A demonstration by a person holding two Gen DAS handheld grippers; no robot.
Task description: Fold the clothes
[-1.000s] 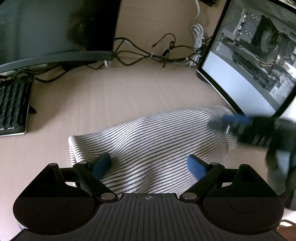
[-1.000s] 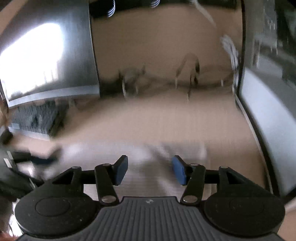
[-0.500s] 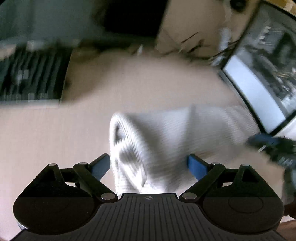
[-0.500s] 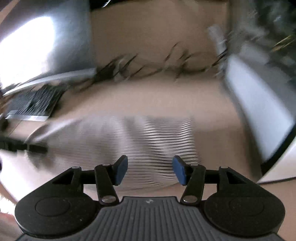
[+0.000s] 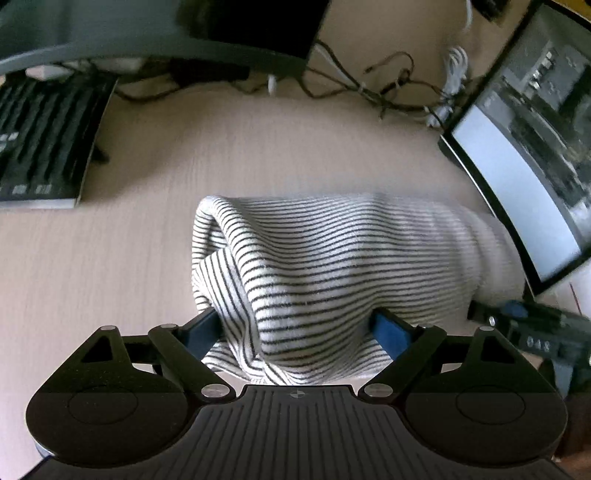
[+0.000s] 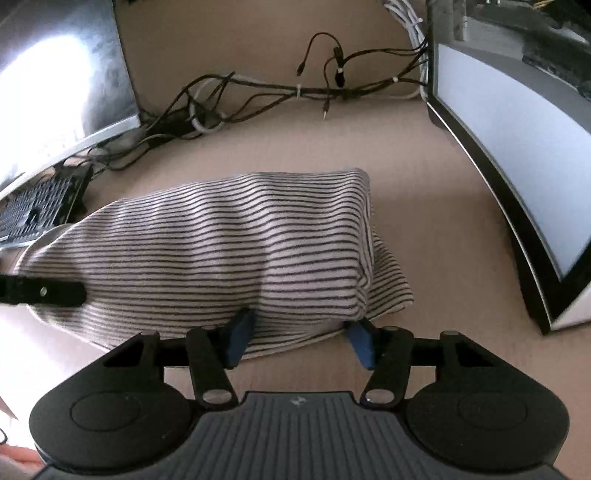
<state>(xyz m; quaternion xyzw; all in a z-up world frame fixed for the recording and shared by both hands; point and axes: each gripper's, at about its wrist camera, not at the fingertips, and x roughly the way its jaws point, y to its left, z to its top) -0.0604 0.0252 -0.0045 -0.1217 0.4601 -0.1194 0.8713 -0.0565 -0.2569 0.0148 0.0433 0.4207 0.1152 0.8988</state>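
A white garment with thin black stripes [image 5: 332,258] lies in a folded, humped bundle on the pale wooden desk [image 5: 92,277]. My left gripper [image 5: 297,330] stands wide over its left end, and cloth bulges up between the blue pads without being pinched. In the right wrist view the same garment [image 6: 221,240] fills the middle. My right gripper [image 6: 300,338] is at the garment's near right edge, its jaws closing a little with a fold of cloth between them. The pads do not visibly press it. The left gripper's finger [image 6: 44,291] shows at the left edge.
A dark keyboard [image 5: 40,147] lies at the left under a monitor [image 5: 110,29]. A second, curved monitor [image 6: 509,147] stands close on the right. Tangled cables [image 6: 258,96] run along the back of the desk.
The garment lay flatter a second ago and now stands bunched into a hump. Both grippers have come down to it, and cloth now sits between each pair of pads.
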